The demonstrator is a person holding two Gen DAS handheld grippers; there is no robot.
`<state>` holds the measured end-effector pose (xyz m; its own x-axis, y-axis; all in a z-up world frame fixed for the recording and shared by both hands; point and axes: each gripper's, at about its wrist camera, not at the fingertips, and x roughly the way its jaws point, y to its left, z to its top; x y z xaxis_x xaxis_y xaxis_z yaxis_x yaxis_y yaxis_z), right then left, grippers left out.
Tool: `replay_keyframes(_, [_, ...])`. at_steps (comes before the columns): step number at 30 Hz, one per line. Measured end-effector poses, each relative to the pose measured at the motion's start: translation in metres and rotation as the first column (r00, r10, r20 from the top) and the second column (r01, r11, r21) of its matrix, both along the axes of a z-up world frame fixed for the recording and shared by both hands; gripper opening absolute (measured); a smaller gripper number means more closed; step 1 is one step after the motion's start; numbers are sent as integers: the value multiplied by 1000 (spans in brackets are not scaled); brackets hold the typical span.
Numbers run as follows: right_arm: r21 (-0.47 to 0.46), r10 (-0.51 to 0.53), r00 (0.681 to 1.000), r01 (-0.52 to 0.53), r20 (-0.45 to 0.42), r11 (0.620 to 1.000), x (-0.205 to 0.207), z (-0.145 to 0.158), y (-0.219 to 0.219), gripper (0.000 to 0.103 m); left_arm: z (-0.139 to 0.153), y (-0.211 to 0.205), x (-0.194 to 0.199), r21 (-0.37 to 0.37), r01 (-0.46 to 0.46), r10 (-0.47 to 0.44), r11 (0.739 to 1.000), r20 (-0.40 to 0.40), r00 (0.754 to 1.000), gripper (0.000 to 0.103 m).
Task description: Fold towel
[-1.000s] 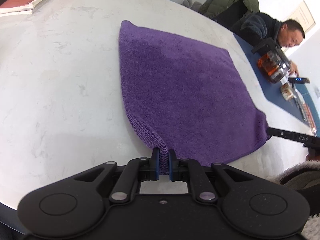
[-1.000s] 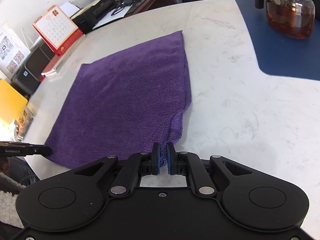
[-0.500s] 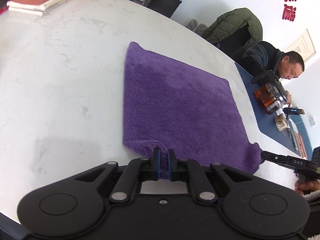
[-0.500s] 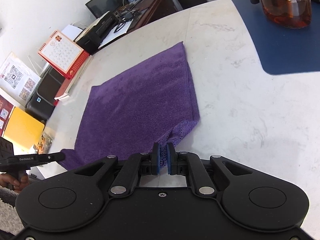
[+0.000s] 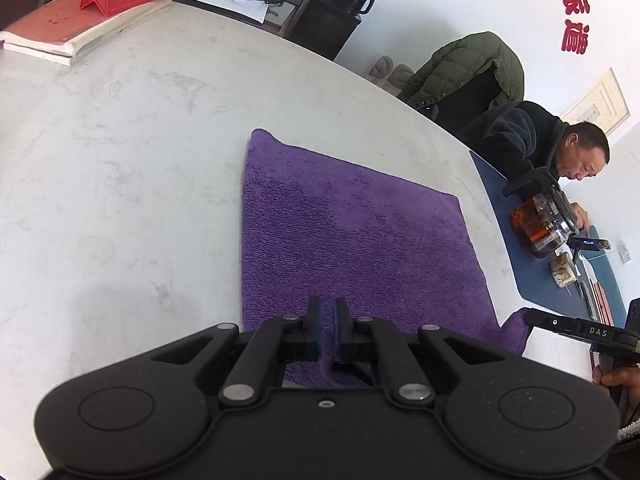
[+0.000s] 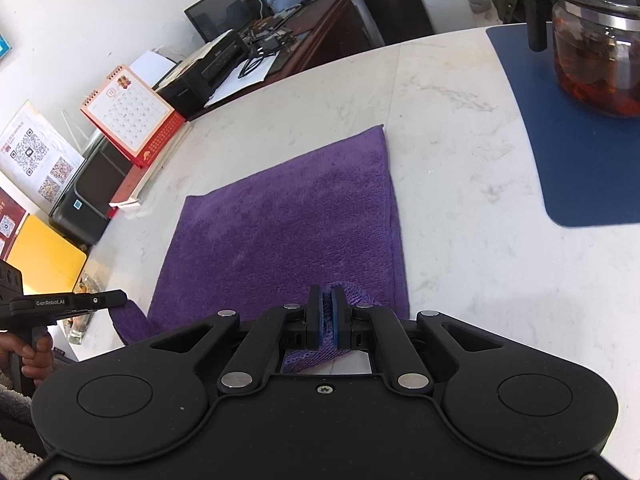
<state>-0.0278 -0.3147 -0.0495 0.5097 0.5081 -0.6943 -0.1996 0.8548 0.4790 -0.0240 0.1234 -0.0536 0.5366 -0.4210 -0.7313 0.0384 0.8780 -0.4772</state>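
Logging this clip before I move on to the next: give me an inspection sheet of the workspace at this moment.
Surface: pale marbled table, dry, faintly mottled.
Job's things: purple towel lies flat; its two near corners are lifted.
Clutter: glass teapot of dark tea on a blue mat; red desk calendar on a book at the table's edge.
Grippers: left gripper and right gripper each shut on a near towel corner.
Cables: black cords on the side desk, none on the table.
Surroundings: seated person at the far side; green jacket over a chair; printer, monitor.
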Motion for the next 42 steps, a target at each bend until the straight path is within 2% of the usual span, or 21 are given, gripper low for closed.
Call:
replay_keyframes(5, [2, 7, 1000, -7, -4, 1000, 7, -1, 3, 4, -1, 4, 6, -5, -1, 1, 1000, -13, 1000, 4])
replay_keyframes(9, [-12, 12, 1000, -12, -7, 1000, 10, -2, 6, 4, -9, 11, 2, -6, 20, -20, 1000, -84, 996, 7])
replay_keyframes(10, [-14, 12, 1000, -12, -11, 1000, 10, -3, 6, 4, -13, 13, -3, 0, 34, -34, 999, -116, 993, 8])
replay_keyframes(12, [-15, 11, 1000, -11, -19, 1000, 8, -4, 6, 4, -17, 15, -12, 12, 52, -49, 999, -157, 986, 19])
replay_keyframes(15, [-10, 8, 999, -8, -37, 1000, 5, -7, 4, 4, -23, 14, -28, 29, 74, -67, 997, -211, 975, 25])
replay_keyframes(19, [-1, 3, 999, -3, -54, 1000, -2, -10, 2, 4, -27, 7, -44, 88, 94, -69, 992, -252, 965, 29])
replay_keyframes(23, [8, 4, 998, -4, -56, 1000, -6, -12, 0, 4, -27, -6, -51, 197, 129, -77, 972, -252, 965, 30])
replay_keyframes(33, [35, 1, 999, 1, -52, 999, -17, -17, -3, 4, -28, -42, -52, 292, 241, -169, 925, -251, 953, 33])
replay_keyframes(35, [40, -4, 999, 6, -52, 999, -20, -18, -4, 4, -28, -50, -53, 324, 262, -186, 909, -246, 951, 33])
replay_keyframes(37, [43, -8, 999, 10, -52, 999, -22, -19, -6, 4, -28, -51, -53, 336, 260, -186, 905, -236, 954, 30])
replay_keyframes(38, [46, -9, 999, 12, -53, 999, -23, -19, -6, 4, -29, -51, -54, 342, 256, -183, 904, -231, 956, 18])
replay_keyframes(39, [48, -10, 998, 13, -54, 999, -25, -20, -7, 4, -29, -50, -54, 349, 251, -178, 903, -228, 957, 12])
replay_keyframes(42, [51, -14, 998, 17, -58, 999, -27, -22, -7, 4, -31, -46, -52, 320, 241, -173, 916, -226, 959, 5])
